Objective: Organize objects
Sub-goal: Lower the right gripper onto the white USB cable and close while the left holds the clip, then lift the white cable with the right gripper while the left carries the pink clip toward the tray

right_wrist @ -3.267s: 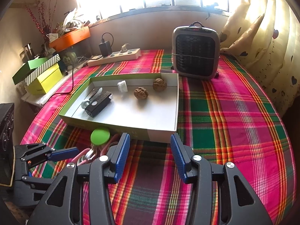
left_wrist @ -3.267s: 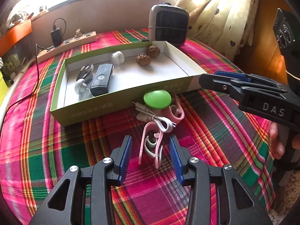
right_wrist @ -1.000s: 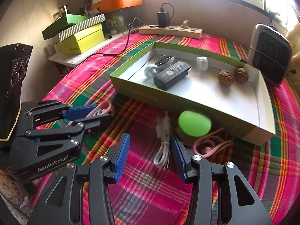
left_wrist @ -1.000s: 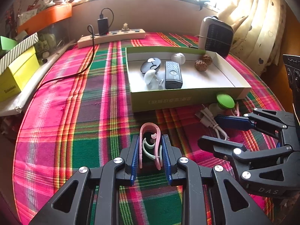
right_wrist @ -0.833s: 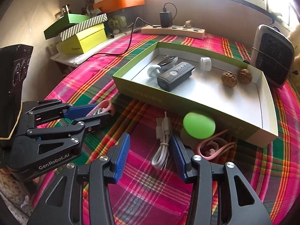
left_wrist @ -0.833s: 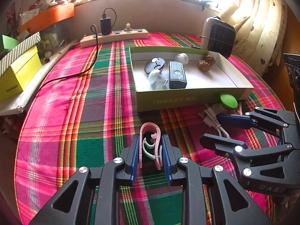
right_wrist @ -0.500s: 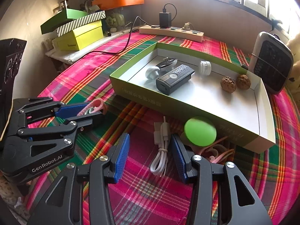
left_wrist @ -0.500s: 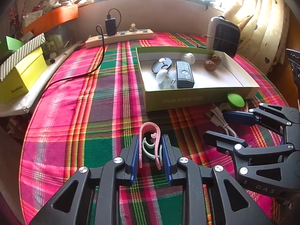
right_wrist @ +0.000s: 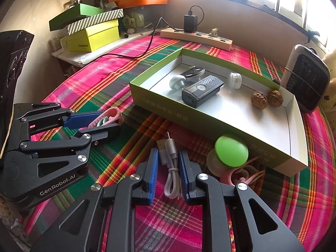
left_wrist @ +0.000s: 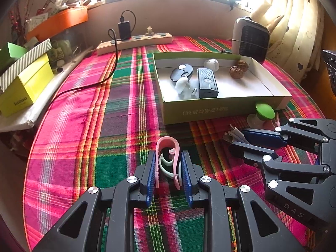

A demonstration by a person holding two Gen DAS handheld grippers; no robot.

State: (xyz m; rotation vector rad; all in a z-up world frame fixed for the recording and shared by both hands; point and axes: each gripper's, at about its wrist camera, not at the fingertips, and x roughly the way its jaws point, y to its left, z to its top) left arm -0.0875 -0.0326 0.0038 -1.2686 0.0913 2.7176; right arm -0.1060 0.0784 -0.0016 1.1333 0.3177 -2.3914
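Observation:
My left gripper (left_wrist: 168, 157) is shut on a pink and mint ear-hook clip (left_wrist: 167, 139), held just above the plaid cloth; the right wrist view shows the same clip (right_wrist: 114, 112) in that gripper (right_wrist: 111, 121). My right gripper (right_wrist: 168, 157) has its jaws closing on a coiled white USB cable (right_wrist: 171, 176), and both blue pads touch it. From the left wrist view, the right gripper (left_wrist: 239, 140) lies low at the right. A green round disc (right_wrist: 231, 151) and another pink hook (right_wrist: 247, 172) lie beside the green box (right_wrist: 189, 115).
The open green box (left_wrist: 210, 110) holds a black remote (left_wrist: 206, 83), two walnuts (left_wrist: 236, 72) and small white and black items. Behind it stand a heater (left_wrist: 250, 40) and a power strip (left_wrist: 134, 42) with a black cord. Yellow boxes (left_wrist: 25, 86) sit far left.
The right gripper's jaws have come together around the white cable, which earlier lay loose between them. The left gripper still holds the pink clip in the same place.

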